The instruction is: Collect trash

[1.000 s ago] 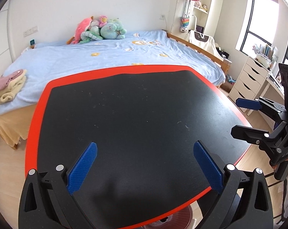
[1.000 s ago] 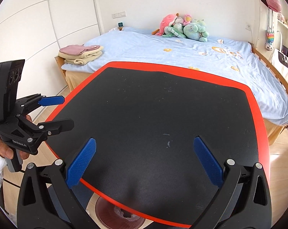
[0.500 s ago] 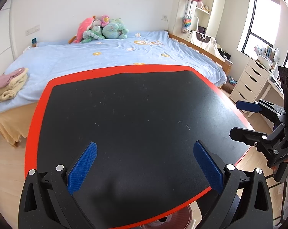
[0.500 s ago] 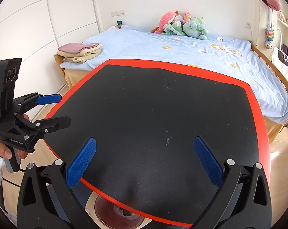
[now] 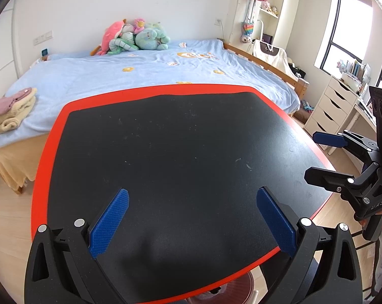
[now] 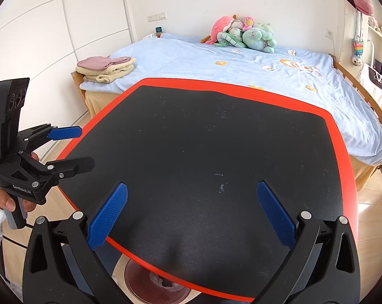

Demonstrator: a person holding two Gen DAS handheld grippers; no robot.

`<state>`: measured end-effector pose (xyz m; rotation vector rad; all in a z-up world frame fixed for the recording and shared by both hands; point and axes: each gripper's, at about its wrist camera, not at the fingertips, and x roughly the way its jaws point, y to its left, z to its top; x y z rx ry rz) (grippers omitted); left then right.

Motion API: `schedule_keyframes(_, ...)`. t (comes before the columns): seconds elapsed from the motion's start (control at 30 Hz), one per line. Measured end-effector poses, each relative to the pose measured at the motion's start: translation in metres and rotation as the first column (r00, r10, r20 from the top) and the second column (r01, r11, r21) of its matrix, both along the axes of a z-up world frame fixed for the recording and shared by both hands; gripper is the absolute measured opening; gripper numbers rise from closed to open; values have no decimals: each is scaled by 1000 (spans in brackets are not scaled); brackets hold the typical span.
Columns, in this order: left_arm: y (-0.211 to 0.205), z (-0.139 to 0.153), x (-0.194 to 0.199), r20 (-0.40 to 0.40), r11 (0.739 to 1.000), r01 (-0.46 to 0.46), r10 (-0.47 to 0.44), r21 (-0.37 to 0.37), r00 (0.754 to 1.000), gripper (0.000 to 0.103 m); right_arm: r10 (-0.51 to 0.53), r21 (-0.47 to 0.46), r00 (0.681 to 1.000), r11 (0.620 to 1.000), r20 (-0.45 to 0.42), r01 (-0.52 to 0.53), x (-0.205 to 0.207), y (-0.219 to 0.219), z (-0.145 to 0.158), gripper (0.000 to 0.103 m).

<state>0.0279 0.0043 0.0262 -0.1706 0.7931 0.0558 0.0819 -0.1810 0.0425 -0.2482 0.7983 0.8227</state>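
Left wrist view: left gripper point(image 5: 192, 217) jaws spread wide, holding nothing, over black table point(image 5: 180, 152). Right gripper point(image 5: 322, 157), also wide and holding nothing, at table's right edge. No trash visible on the tabletop; reddish bin point(image 6: 155, 286) sits below near edge. Risk: trash unlocated, so a blind reach could strike the table rim.

Bright window point(image 5: 343, 27) daylight, sharp, fisheye-warped edges

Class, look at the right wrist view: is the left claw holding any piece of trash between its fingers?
No. The left claw stands open beside the table, with nothing between its blue-padded fingers.
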Motion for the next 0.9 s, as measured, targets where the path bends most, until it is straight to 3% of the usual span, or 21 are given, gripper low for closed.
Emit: schedule_keyframes(0.9,-2,-1,0,-1,1000,3,-3,-1,1000,97,0,-6,1000,1000,-3,0,3,-5,-4,100)
